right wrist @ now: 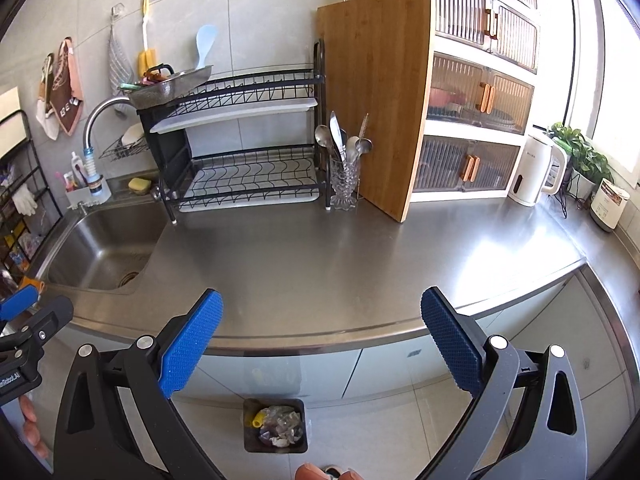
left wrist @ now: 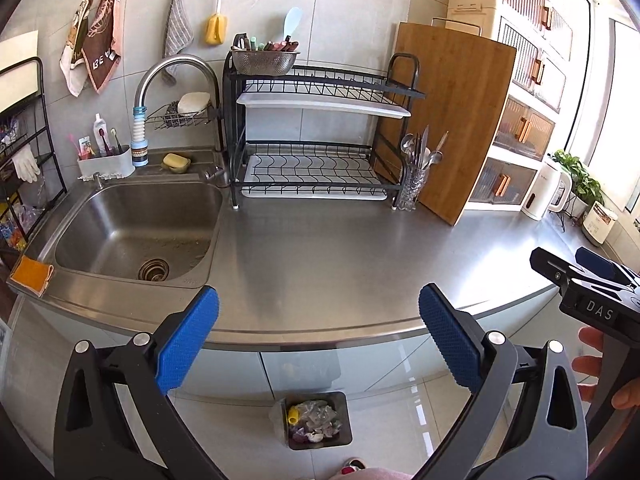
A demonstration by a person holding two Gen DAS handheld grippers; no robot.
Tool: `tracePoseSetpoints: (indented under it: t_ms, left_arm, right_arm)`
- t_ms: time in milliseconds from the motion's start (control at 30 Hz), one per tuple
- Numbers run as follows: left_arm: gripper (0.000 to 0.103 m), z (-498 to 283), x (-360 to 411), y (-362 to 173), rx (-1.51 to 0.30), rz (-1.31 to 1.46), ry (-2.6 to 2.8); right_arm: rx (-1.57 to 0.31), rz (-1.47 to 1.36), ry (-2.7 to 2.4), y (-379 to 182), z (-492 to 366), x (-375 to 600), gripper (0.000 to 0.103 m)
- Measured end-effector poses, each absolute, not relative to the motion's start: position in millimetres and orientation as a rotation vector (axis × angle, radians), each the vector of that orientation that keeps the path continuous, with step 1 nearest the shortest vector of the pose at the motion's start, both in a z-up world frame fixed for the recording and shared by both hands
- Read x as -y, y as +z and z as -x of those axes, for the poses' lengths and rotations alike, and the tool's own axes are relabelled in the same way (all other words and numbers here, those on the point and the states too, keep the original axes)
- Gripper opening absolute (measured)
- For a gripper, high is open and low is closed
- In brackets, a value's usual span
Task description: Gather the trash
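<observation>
- Left hand-held gripper (left wrist: 318, 340) and right hand-held gripper (right wrist: 322, 342) both hang wide apart and carry nothing, above the counter's front edge.
- The trash bin (left wrist: 318, 420) sits on the floor below that edge, already filled with wrappers and a yellow scrap.
- The counter (left wrist: 340, 256) behind the edge looks bare of litter; the job seems nearly finished.
- Best to scan the sink (left wrist: 132, 232), left of the counter, before stopping.

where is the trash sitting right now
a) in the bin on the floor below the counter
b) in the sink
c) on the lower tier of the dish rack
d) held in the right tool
a: the wrappers and scraps lie in the dark bin on the floor, and both tools are open and hold nothing.
</observation>
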State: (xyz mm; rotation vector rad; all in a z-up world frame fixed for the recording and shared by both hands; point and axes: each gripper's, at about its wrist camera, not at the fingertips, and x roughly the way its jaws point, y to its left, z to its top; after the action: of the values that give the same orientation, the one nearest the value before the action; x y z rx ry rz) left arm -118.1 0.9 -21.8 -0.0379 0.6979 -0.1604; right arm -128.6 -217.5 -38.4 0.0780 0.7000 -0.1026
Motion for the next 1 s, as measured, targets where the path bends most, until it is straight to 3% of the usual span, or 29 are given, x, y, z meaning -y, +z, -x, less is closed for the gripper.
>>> tracePoseSetpoints:
  t_ms: [1000]
  left_arm:
    - [0.095,101.0,5.9,-18.2,-0.682,0.024,-0.143]
  right_arm:
    - [-0.689,-0.084,-0.084,-33.5,116.8,217.7,0.1]
